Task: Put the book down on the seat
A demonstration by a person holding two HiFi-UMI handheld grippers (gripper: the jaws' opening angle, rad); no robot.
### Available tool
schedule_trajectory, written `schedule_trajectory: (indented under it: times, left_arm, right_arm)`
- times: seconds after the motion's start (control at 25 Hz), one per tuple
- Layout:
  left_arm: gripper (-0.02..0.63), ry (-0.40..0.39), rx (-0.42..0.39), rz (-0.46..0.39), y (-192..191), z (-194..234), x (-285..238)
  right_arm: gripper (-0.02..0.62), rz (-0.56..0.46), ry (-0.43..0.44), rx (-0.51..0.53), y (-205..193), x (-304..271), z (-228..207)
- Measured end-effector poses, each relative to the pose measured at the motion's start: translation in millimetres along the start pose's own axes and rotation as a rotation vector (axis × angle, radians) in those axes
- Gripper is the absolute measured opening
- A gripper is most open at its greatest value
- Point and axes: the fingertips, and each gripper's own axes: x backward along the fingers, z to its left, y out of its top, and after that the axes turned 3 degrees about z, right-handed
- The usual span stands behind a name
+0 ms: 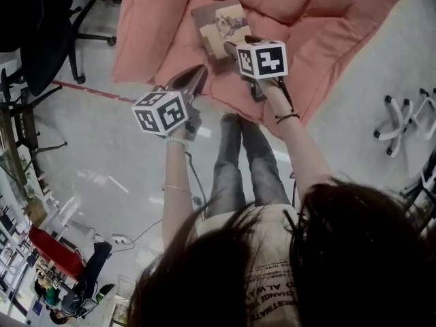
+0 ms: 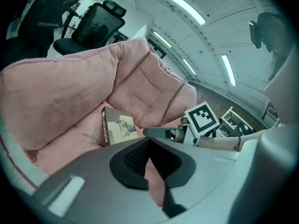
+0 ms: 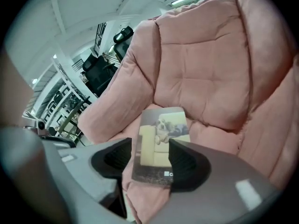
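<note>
A thin book (image 1: 221, 26) with a dog on a yellow sofa on its cover lies flat on the pink padded seat (image 1: 286, 9). My right gripper (image 1: 233, 48) is open at the book's near end. In the right gripper view the book (image 3: 161, 141) lies between the two dark pads (image 3: 189, 164) of the right gripper (image 3: 149, 157), and the left pad stands off it. My left gripper (image 1: 196, 72) hovers over the seat's front left edge, shut and empty. In the left gripper view the book (image 2: 119, 127) rests on the seat (image 2: 145, 85) beyond the left gripper (image 2: 148, 157).
Black office chairs (image 1: 41, 33) stand on the floor at the left, one also showing behind the seat as a black chair (image 2: 96, 22). A white chair base (image 1: 403, 121) is at the right. A red line (image 1: 88, 90) crosses the floor. The person's legs (image 1: 245, 162) stand before the seat.
</note>
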Motion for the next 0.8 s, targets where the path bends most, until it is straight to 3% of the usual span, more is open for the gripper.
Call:
schedule_trajectory:
  times: [0.28, 0.4, 0.8]
  left_arm:
    - [-0.002, -0.01, -0.001, -0.07, 28.2, -41.4, 25.6]
    - [-0.002, -0.015, -0.004, -0.09, 35.5, -61.3, 35.1]
    - [-0.002, -0.036, -0.052, -0.119, 59.7, -130.0, 76.1]
  right_arm:
    - [0.156, -0.093, 0.145, 0.033, 18.0, 62.4, 40.5]
    - [0.113, -0.11, 0.158, 0.056, 19.6, 90.5, 50.7]
    - [0.071, -0.195, 0.269, 0.077, 48.0, 179.1, 103.2]
